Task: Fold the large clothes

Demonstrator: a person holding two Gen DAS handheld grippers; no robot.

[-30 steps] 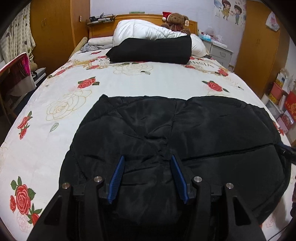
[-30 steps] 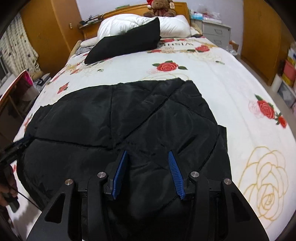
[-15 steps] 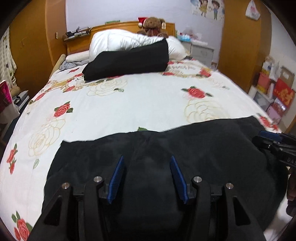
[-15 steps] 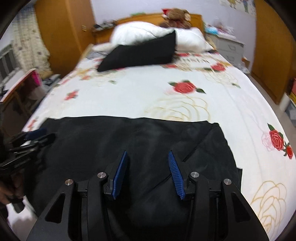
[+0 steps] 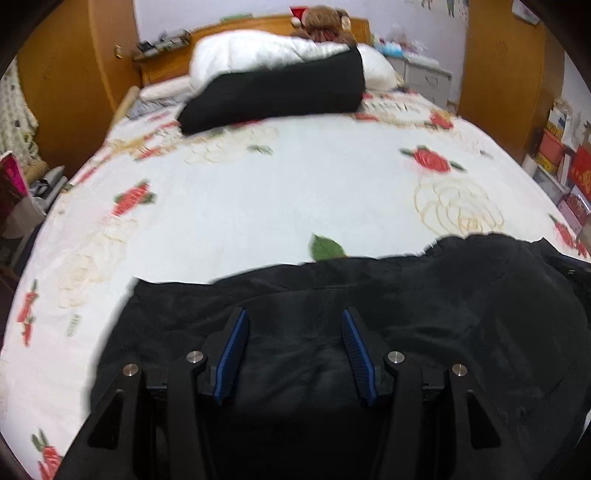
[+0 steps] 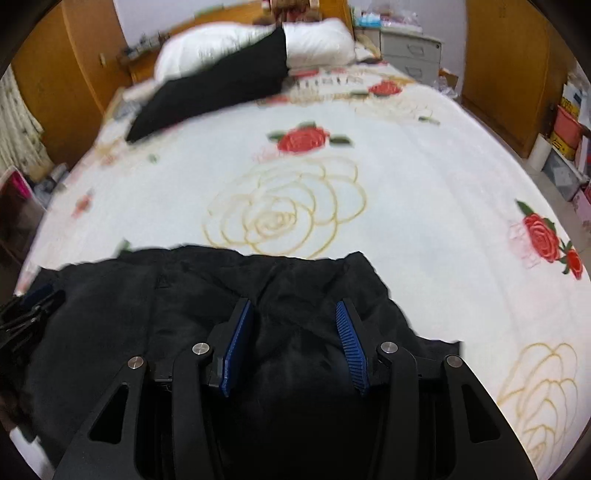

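Grippers left (image 5: 293,317) and right (image 6: 293,308) gape apart, holding nothing, above black jacket (image 5: 424,314).

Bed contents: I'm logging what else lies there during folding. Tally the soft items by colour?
Black: 2, the garment being folded and the folded bundle by the pillows.
White: 1, the duvet and pillow pile.
Brown: 1, the teddy bear.
Total: 4.
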